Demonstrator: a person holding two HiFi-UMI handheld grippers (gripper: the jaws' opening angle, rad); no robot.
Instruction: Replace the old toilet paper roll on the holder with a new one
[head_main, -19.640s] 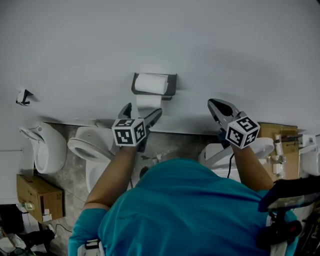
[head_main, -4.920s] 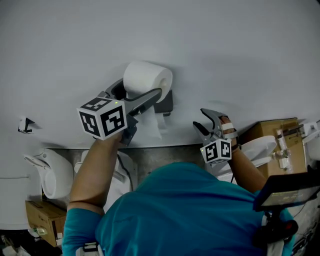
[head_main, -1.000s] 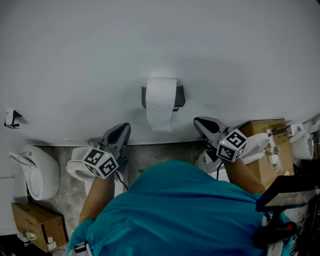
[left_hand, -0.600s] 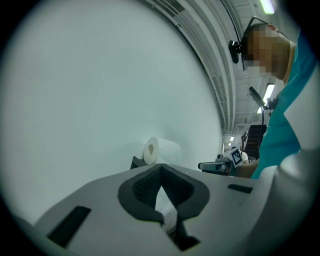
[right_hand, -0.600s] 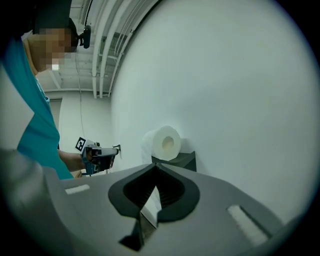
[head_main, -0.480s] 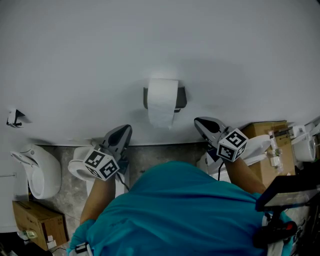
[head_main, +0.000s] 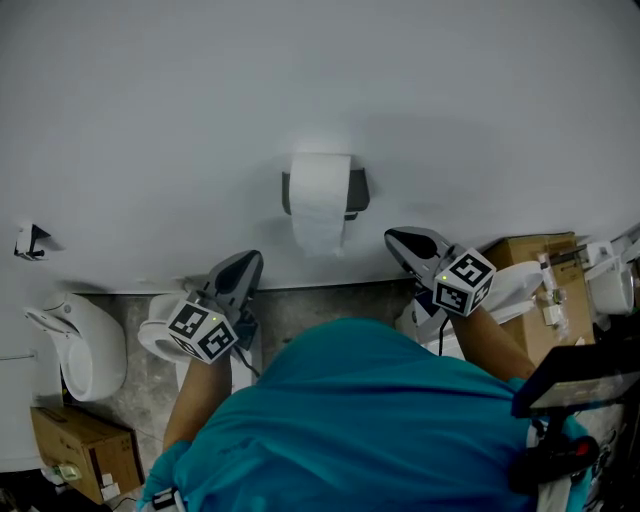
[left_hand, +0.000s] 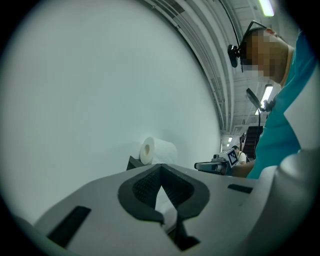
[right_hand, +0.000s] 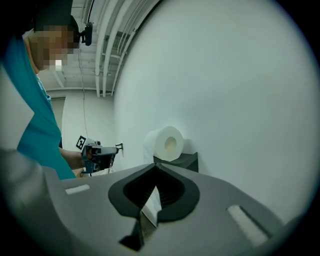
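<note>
While both hand-held grippers sit pressed together with nothing between their jaws, the only markings that can be made out are the black-and-white square patterns on the two marker cubes and. Print on the cardboard boxes is too small to read.

One toilet paper roll sits on the single dark holder on the wall, a loose sheet hanging down from it. The left hand-held gripper is at about 7 o'clock from the roll, the right hand-held gripper at about 4 o'clock. Both are near the roll and touch neither it nor the holder. Each gripper view shows the roll beyond its own closed tips.

Two cardboard boxes show, one at 8 o'clock and one at 3 o'clock. Three white toilet bowls can be counted along the wall's foot.
</note>
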